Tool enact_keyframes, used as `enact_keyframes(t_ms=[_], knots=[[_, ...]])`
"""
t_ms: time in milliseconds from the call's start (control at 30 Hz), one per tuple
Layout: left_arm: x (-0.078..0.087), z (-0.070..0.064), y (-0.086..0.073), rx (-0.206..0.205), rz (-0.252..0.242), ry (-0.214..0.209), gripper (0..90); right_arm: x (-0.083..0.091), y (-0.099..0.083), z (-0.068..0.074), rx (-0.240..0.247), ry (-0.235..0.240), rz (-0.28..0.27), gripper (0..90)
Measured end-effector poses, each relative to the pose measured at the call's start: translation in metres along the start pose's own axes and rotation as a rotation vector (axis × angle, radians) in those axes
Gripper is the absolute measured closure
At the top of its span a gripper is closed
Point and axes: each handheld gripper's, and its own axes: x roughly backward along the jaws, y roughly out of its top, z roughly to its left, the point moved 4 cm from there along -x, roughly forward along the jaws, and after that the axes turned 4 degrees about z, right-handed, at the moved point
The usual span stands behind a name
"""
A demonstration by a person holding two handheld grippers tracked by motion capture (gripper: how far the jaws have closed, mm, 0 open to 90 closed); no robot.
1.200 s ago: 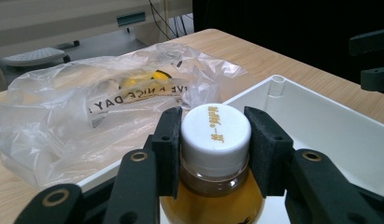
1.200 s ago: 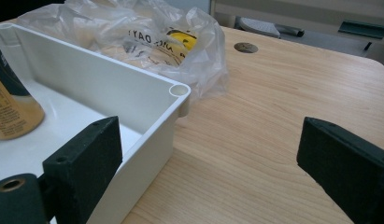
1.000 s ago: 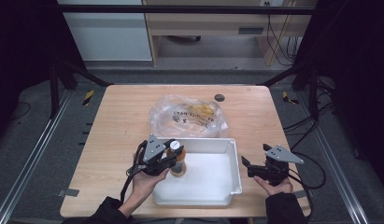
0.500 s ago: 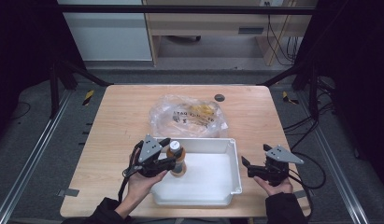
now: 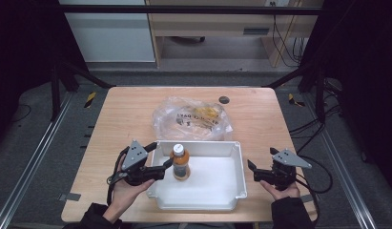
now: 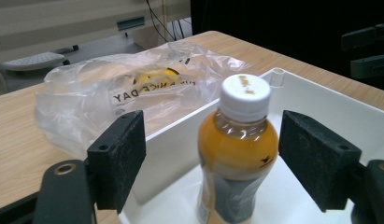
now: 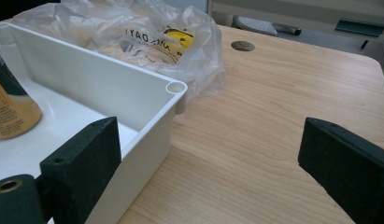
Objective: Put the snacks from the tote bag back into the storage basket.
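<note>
A small bottle (image 5: 180, 162) of orange drink with a white cap stands upright in the left part of the white tray (image 5: 217, 200). My left gripper (image 5: 159, 155) is at the tray's left rim, open. In the left gripper view the bottle (image 6: 236, 140) stands between and just beyond the two black pads (image 6: 117, 158), clear of both. My right gripper (image 5: 253, 171) rests on the table to the right of the tray, open and holding nothing. In the right gripper view its jaws (image 7: 213, 161) spread wide beside the tray's corner (image 7: 175, 88), and the bottle's base (image 7: 12, 112) shows at the far left.
A crumpled clear plastic bag (image 5: 191, 119) with yellow items inside lies just behind the tray, touching its far wall. A round dark grommet (image 5: 224, 99) sits in the tabletop behind the bag. The table's front edge runs close below both hands.
My left gripper has let go of the bottle and drawn back to the left, over the tray's rim. The bottle now stands free in the tray. The right gripper has stayed still.
</note>
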Motion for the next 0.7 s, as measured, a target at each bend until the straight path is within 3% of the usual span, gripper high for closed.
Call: enact_keyframes(t_ms=[300,700], knots=[[0.011,0.029,-0.016,0.022,-0.007,0.054,21.8,0.001,-0.002,-0.002,-0.007,-0.003,0.003,5.6],[0.02,0.065,-0.049,0.072,0.061,0.127,22.2,0.0,-0.005,-0.004,-0.01,-0.012,0.014,5.5]])
